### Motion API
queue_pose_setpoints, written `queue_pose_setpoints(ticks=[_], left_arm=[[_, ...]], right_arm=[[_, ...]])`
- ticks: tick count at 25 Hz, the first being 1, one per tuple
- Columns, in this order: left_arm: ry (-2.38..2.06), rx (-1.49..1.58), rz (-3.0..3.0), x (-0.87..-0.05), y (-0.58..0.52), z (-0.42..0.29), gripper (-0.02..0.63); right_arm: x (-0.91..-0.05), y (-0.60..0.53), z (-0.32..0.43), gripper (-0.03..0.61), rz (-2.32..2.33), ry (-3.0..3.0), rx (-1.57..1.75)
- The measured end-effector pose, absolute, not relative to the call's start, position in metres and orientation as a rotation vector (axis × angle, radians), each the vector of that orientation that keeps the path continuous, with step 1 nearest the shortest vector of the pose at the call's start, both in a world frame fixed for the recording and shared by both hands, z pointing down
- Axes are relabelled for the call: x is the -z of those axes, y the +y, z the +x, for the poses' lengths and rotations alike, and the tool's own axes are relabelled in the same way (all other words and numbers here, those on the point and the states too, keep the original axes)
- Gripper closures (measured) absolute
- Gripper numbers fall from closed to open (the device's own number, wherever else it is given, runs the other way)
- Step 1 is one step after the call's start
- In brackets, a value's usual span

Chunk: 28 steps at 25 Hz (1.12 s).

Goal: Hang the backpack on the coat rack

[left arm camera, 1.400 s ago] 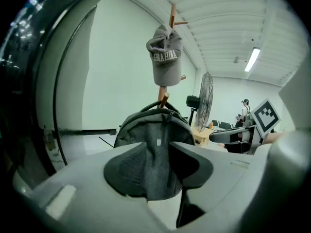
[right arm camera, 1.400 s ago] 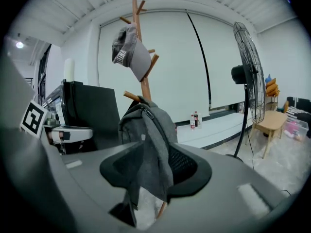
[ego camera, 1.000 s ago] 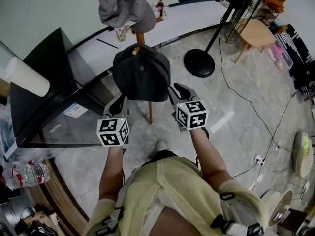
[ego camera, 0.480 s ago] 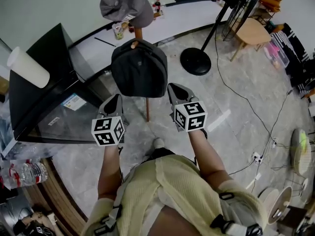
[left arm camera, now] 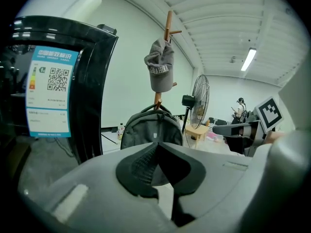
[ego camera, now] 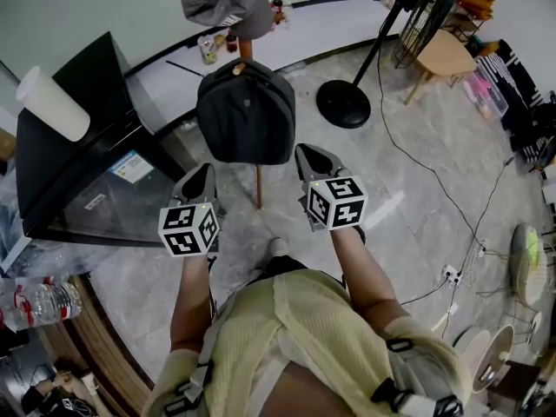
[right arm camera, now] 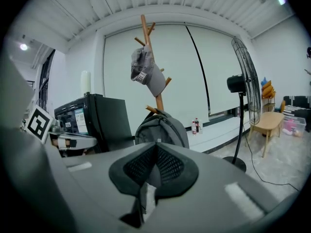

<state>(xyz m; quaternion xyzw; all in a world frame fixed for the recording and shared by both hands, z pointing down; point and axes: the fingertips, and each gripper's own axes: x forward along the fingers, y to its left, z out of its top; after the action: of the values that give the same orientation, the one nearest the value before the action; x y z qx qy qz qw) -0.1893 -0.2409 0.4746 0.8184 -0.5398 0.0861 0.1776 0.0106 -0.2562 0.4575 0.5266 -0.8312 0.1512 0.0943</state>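
The dark grey backpack (ego camera: 246, 115) hangs by its top loop from a wooden peg (ego camera: 239, 69) of the coat rack (ego camera: 258, 185), with a grey cap (ego camera: 221, 3) hooked higher up. My left gripper (ego camera: 204, 172) sits just below the backpack's left corner and my right gripper (ego camera: 307, 153) just off its right lower corner, both apart from it. Both are shut with nothing between the pads. In the left gripper view the backpack (left arm camera: 151, 129) hangs beyond the shut gripper (left arm camera: 154, 163). The right gripper view shows the backpack (right arm camera: 163, 127) beyond its own shut gripper (right arm camera: 155, 166).
A black glass-fronted cabinet (ego camera: 78, 155) stands to the left, a white roll (ego camera: 52, 104) on top. The standing fan's round base (ego camera: 343, 104) and a wooden stool (ego camera: 447, 59) are to the right. Cables (ego camera: 452, 207) trail over the floor. A water bottle (ego camera: 39, 302) lies at lower left.
Both grippers have drawn back from the backpack's lower corners toward the person. The backpack stays hanging on the peg.
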Motion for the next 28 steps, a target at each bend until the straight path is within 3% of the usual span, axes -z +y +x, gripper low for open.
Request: queue_pose_setpoints(ticks=[28], left_arm=[[-1.558, -0.232, 2.335, -0.448, -0.225, -0.19, 0.615]], right_arm=[[-0.437, -0.244, 0.002, 0.575, 1.554, -2.518, -0.479]])
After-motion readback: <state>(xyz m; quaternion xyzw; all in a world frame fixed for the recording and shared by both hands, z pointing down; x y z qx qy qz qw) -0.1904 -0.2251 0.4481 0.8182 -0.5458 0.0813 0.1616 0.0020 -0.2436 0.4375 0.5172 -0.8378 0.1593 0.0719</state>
